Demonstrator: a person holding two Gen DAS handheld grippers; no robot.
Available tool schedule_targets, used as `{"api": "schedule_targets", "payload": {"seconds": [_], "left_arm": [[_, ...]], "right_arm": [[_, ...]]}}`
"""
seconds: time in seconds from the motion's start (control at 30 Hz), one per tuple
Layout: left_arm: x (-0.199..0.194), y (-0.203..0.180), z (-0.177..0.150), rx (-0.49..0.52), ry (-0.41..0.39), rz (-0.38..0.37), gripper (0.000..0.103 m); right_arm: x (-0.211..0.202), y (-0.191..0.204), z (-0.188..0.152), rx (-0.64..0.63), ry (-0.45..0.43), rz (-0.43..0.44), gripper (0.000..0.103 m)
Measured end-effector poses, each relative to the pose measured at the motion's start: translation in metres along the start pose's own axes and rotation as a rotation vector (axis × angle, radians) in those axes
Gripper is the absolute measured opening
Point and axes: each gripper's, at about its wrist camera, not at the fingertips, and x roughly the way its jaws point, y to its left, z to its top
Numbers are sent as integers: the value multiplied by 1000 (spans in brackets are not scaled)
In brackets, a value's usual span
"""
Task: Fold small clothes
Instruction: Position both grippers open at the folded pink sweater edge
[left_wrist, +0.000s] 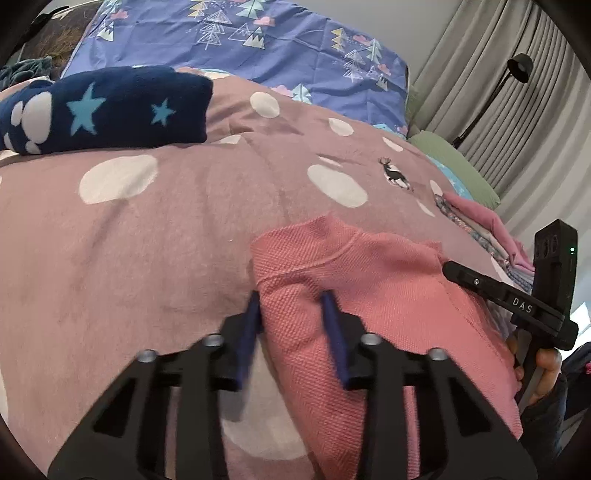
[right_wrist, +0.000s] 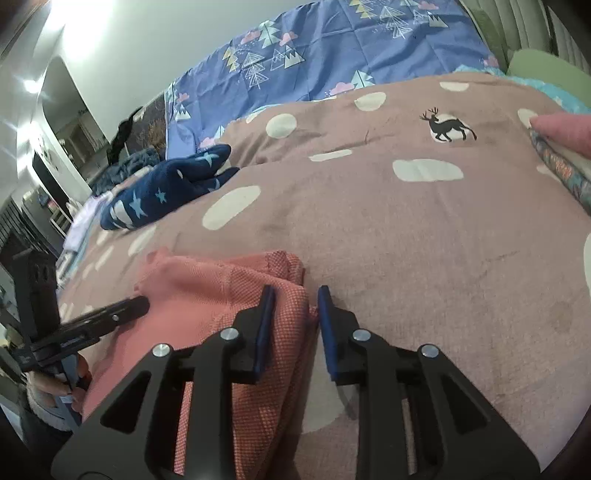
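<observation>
A coral-pink knit garment (left_wrist: 369, 295) lies folded on a mauve spotted blanket (left_wrist: 147, 240); it also shows in the right wrist view (right_wrist: 207, 295). My left gripper (left_wrist: 291, 306) is open, its blue pads either side of the garment's left folded edge. My right gripper (right_wrist: 295, 306) is open, its pads either side of the garment's right edge. Each gripper shows from the side in the other's view, the right one (left_wrist: 491, 288) and the left one (right_wrist: 107, 314), both resting at the garment.
A folded navy fleece with stars (left_wrist: 99, 110) lies at the far left of the blanket. A stack of folded clothes (left_wrist: 487, 232) sits at the right. A blue patterned sheet (left_wrist: 240, 40) lies behind. Curtains (left_wrist: 498, 92) and a black lamp (left_wrist: 517, 66) stand to the right.
</observation>
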Motion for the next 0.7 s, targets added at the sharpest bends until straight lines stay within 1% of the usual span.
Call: {"api": "schedule_targets", "payload": {"seconds": [0.03, 0.07, 0.1, 0.17, 0.2, 0.23, 0.3, 0.33, 0.4, 0.47, 0.5, 0.53, 0.6, 0.67, 0.7], "left_arm": [[-6, -4, -2, 9, -11, 22, 28], [-11, -8, -4, 19, -13, 34, 28], [-19, -11, -7, 32, -12, 37, 28], [-42, -17, -19, 62, 5, -12, 29], [-56, -19, -31, 83, 23, -47, 31], [-63, -22, -40, 103, 34, -54, 39], [-78, -28, -63, 155, 48, -50, 44], [-80, -29, -69, 161, 55, -55, 45], [-82, -26, -77, 137, 58, -73, 50], [-82, -22, -80, 72, 71, -79, 50], [-85, -22, -84, 54, 78, -90, 50], [-90, -24, -89, 57, 82, -100, 50], [-102, -33, -103, 105, 84, -86, 50], [-117, -45, -122, 178, 83, -62, 50], [-122, -51, -130, 212, 80, -56, 50]], "right_arm": [[-7, -2, -1, 22, -10, -5, 33], [-17, -4, -3, 40, -22, -10, 35], [-30, -4, -7, 46, -34, -3, 35], [-53, -3, -19, 33, -36, 42, 34], [-58, -3, -24, 27, -24, 64, 34], [-64, -2, -32, 18, -4, 88, 35], [-67, 1, -48, -8, 28, 107, 42], [-66, 3, -52, -15, 38, 106, 48], [-60, 4, -57, -12, 54, 91, 49], [-60, 3, -58, 6, 51, 97, 50], [-62, 2, -59, 8, 46, 107, 50], [-62, 0, -62, 9, 41, 116, 51], [-63, -7, -66, 23, 28, 150, 51], [-63, -12, -66, 44, 26, 178, 52], [-63, -11, -66, 42, 25, 179, 53]]}}
